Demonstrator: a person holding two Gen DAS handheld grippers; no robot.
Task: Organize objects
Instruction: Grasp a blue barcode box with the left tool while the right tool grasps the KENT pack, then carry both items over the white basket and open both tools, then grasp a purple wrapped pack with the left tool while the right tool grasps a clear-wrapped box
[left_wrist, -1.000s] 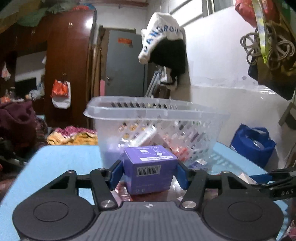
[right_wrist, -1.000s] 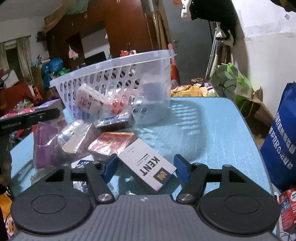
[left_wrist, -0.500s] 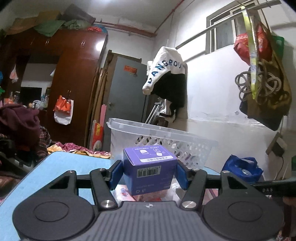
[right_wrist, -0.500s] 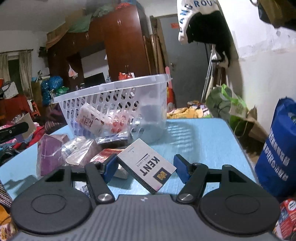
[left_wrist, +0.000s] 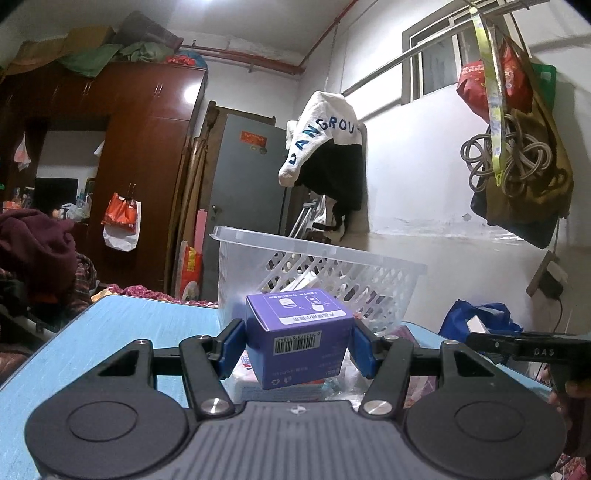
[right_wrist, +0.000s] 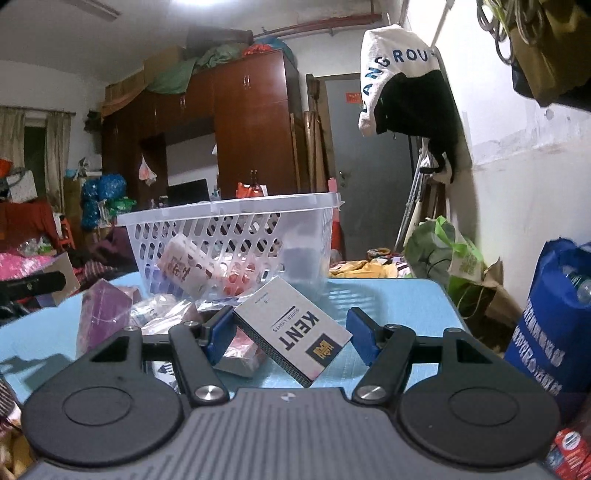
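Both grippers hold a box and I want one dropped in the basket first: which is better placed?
Left, probably. Its purple box sits squarely clamped, the white basket straight ahead. The KENT pack hangs tilted in the right gripper.

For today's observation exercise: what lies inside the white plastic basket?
Through the slotted wall of the white plastic basket, a pale box with red print leans beside reddish packets. Its solid corner panel hides the rest.
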